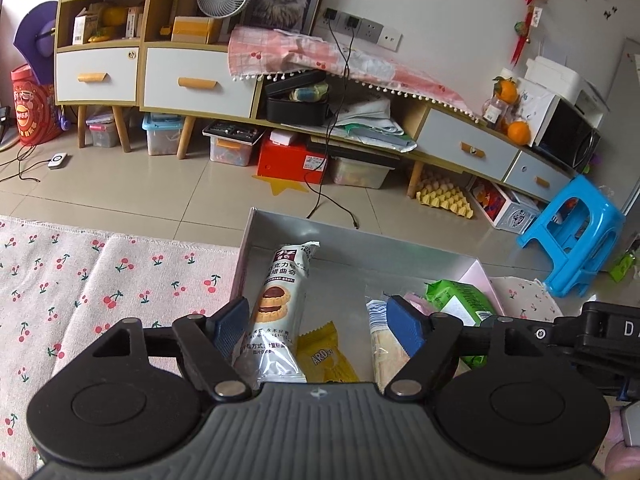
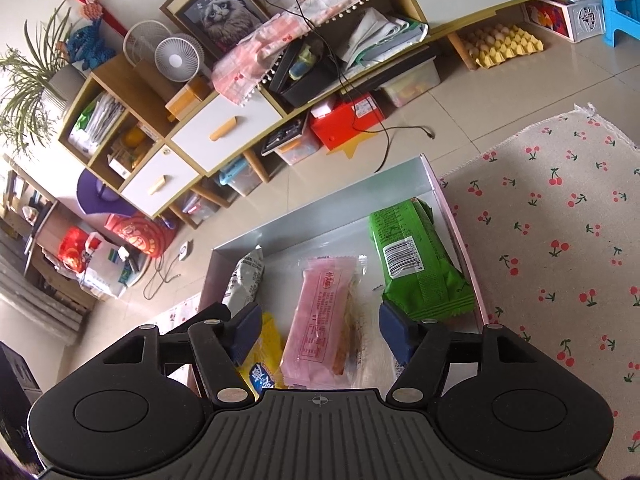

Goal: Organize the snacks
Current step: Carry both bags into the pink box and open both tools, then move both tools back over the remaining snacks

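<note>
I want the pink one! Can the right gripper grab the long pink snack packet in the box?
Probably yes: the right gripper is open, and the long pink snack packet lies uncovered right between its fingers.

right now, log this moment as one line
left gripper open over cookie pack | right gripper open over pink snack pack | both packs in box

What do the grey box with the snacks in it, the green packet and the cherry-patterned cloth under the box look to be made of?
Grey box: probably coated cardboard; thin, straight walls with a dull silvery sheen and a pink outer face.
Green packet: glossy plastic film; it wrinkles, catches light and has a crimped, sealed end.
Cherry cloth: woven fabric, perhaps cotton or linen; matte, coarse weave, frayed fringe along its edge.
</note>
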`<state>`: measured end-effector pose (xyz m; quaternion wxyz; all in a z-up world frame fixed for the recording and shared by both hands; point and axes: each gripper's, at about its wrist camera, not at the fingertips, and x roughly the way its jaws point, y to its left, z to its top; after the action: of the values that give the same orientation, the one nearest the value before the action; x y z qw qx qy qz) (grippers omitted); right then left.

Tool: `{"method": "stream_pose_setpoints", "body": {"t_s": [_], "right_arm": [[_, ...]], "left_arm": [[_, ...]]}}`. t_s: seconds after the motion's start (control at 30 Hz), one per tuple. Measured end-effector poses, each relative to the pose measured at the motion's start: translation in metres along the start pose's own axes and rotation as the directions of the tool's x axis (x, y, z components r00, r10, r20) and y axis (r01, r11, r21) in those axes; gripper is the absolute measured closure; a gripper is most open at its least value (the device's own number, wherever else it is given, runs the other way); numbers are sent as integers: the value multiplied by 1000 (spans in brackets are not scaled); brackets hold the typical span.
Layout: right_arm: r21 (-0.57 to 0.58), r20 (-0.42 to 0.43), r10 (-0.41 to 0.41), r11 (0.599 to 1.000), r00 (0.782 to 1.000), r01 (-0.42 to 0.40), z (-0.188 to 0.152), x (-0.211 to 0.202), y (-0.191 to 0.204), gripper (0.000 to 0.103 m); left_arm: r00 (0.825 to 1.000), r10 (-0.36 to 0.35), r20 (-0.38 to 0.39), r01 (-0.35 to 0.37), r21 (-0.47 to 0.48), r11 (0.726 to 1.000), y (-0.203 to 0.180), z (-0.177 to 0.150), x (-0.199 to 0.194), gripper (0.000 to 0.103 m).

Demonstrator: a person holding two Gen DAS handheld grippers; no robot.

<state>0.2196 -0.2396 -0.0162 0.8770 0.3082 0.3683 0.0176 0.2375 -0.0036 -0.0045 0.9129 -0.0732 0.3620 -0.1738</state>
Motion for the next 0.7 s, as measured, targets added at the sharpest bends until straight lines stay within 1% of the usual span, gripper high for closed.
{"method": "stream_pose_setpoints", "body": {"t_s": [0.1,0.17,0.33,0.5,0.57,0.7], "right_arm": [[-3,3,0,1000,1000,0,-2,-10,2,32],[-1,3,1,1000,1000,-1,-3,-17,2,28],[-17,8,-15,1000,1000,15,-8,-35,5,23],[-47,15,-34,998,999,35,-17,-55,9,21],[-54,14,-34,998,999,35,-22,-62,11,19],[-61,1,-27,998,1000,27,-33,-73,11,18]], "left_arm": [[1000,-19,-12,18,-15,1000,-2,1,-7,24],[1000,-19,-9,18,-7,1000,-3,0,-13,22],[1000,-7,10,7,-8,1000,-6,-4,-31,14],[1000,-4,13,4,-12,1000,-6,-10,-48,10],[1000,4,8,-4,-15,1000,-6,-13,-54,8],[1000,8,-10,-9,-28,1000,-3,-20,-67,5]]}}
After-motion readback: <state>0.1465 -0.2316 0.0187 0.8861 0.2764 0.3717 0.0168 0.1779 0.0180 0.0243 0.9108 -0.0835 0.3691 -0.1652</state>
